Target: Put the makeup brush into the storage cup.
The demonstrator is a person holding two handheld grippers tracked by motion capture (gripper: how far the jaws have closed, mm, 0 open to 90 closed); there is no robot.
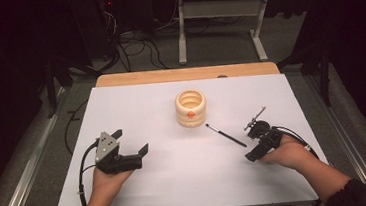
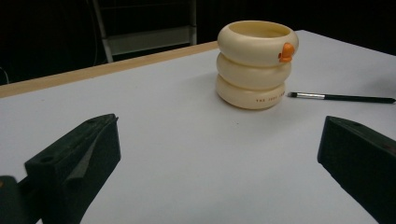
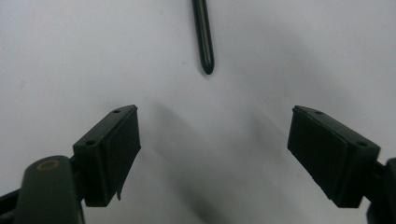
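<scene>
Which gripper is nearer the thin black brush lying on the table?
Right. The right gripper sits just past the brush's handle end, jaws apart around nothing. The left gripper is far across the white table, beyond the cream ringed cup.

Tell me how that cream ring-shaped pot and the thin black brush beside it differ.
The cream pot stands upright, while the black brush lies flat on the white table. The pot is wide and bulgy, like three stacked rings, open at the top; the brush is thin and straight. The pot is pale with a small orange knob; the brush is dark with a silvery collar near its bristles. Both rest on the table, apart from each other, with nothing gripping them.
</scene>
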